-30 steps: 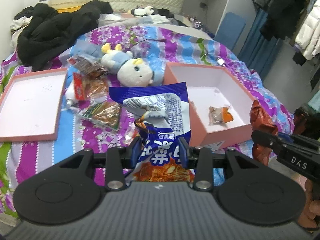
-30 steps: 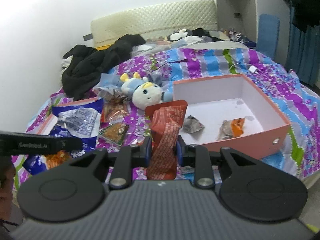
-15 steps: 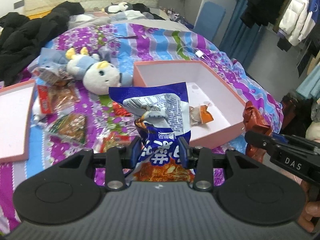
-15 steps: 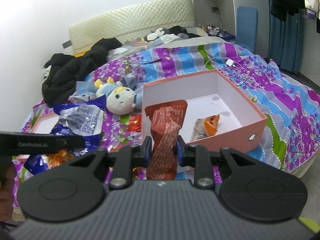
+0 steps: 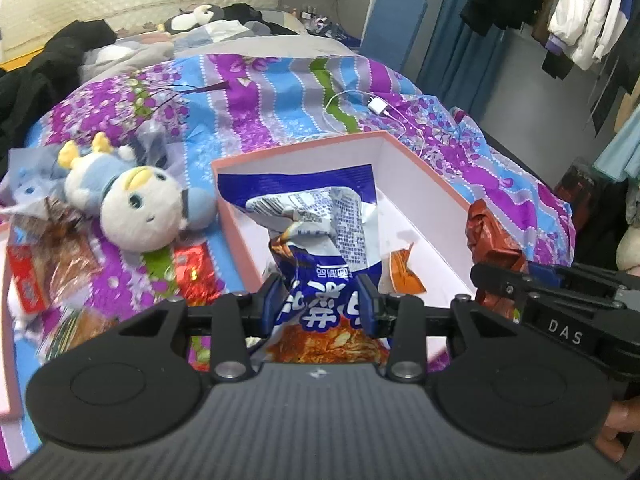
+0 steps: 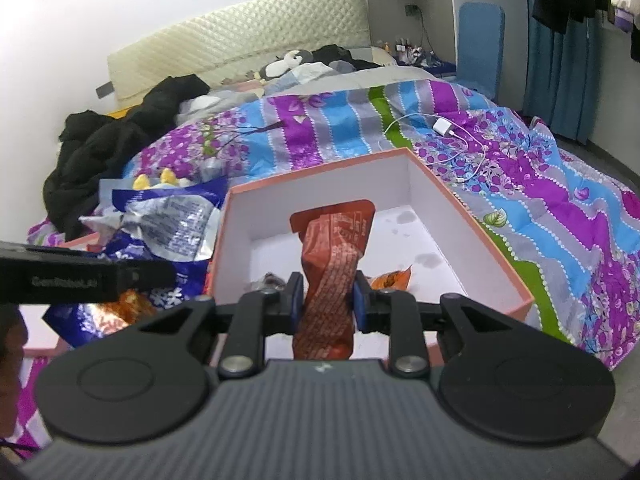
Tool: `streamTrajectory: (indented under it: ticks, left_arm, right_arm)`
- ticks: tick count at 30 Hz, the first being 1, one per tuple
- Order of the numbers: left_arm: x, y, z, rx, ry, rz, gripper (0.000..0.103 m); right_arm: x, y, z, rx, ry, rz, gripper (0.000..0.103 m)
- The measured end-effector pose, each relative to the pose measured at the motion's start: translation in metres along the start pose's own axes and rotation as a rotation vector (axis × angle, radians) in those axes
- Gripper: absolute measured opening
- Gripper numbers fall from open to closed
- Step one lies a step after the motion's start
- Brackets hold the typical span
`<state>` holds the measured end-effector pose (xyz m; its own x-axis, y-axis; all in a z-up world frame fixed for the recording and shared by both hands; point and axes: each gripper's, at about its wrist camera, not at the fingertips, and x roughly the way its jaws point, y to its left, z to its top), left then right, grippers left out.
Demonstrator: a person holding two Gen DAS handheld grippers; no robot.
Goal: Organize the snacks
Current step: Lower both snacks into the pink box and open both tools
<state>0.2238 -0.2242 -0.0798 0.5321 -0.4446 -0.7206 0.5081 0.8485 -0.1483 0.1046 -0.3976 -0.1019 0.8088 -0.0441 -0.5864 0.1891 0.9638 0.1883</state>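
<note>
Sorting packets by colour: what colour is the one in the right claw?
Reddish-brown packet, clearest in the right wrist view.

- Two grippers: left gripper (image 5: 322,300), right gripper (image 6: 323,295).
- One open pink box (image 6: 472,216).
- Two held snack bags: blue bag (image 5: 316,236), red-brown packet (image 6: 330,264).
- One orange packet (image 5: 402,272) in the box.
- Two plush toys: blue-and-white plush (image 5: 136,208) near left, penguin plush (image 5: 188,20) far.
- One white charger (image 6: 444,126).
</note>
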Motion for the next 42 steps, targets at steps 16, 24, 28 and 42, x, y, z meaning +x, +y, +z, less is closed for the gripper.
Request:
streamTrajectory:
  ticks: [16,24,28,42]
  left_arm:
    - [0.104,0.015,0.032,-0.023,0.076,-0.026,0.045]
    - [0.111,0.021,0.033,-0.026,0.101,-0.044,0.051]
    - [0.101,0.020,0.032,-0.033,0.086,-0.032,0.064]
    - [0.015,0.012,0.020,-0.035,-0.018,-0.009,0.067]
  right_arm:
    - [0.093,-0.023,0.001,0.045,0.123,-0.016,0.029]
    - [0.101,-0.025,0.004,0.069,0.131,-0.034,0.037]
    - [0.093,-0.026,0.005,0.083,0.113,-0.030,0.046]
    - [0.035,-0.006,0.006,0.078,0.030,0.020,0.046]
